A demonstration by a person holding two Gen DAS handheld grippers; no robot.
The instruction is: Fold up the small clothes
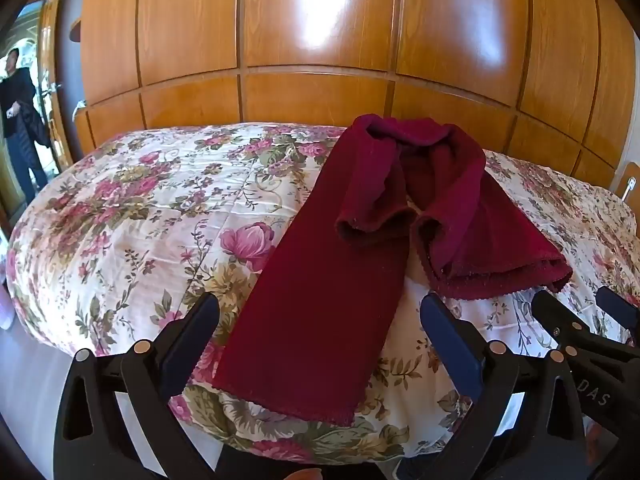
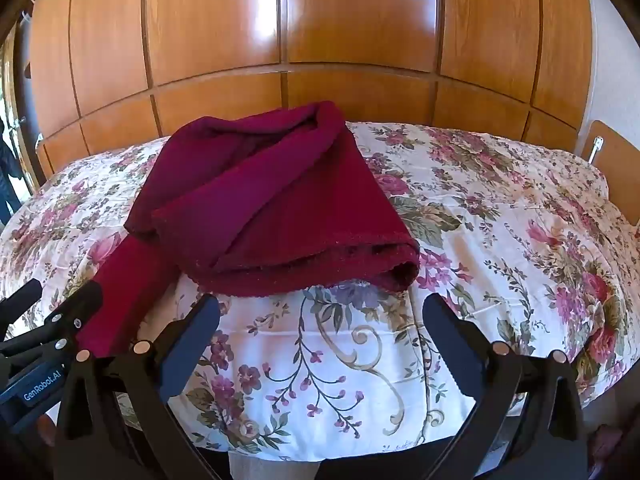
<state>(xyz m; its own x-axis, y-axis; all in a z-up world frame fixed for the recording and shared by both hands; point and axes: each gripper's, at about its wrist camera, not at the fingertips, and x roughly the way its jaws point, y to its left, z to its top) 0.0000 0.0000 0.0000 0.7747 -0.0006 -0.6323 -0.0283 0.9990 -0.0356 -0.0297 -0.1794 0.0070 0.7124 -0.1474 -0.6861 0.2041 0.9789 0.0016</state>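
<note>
Starting the fold: both your left hand-held gripper [image 1: 320, 340] and right hand-held gripper [image 2: 322, 340] hover open, empty, just short of the maroon garment [image 1: 320, 320] on the bed [image 2: 500, 220]; next, pinch its near hem.

Glossy wooden wardrobe [image 1: 320, 40] behind floral bedspread [image 2: 400, 360]

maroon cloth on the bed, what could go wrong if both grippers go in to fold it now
1. The maroon cloth is bunched at its far end, so a fold may trap wrinkles.
2. Its near end overhangs the floral bedspread; it may slip off.
3. The open left gripper and right gripper could pinch the bedspread too.
</note>
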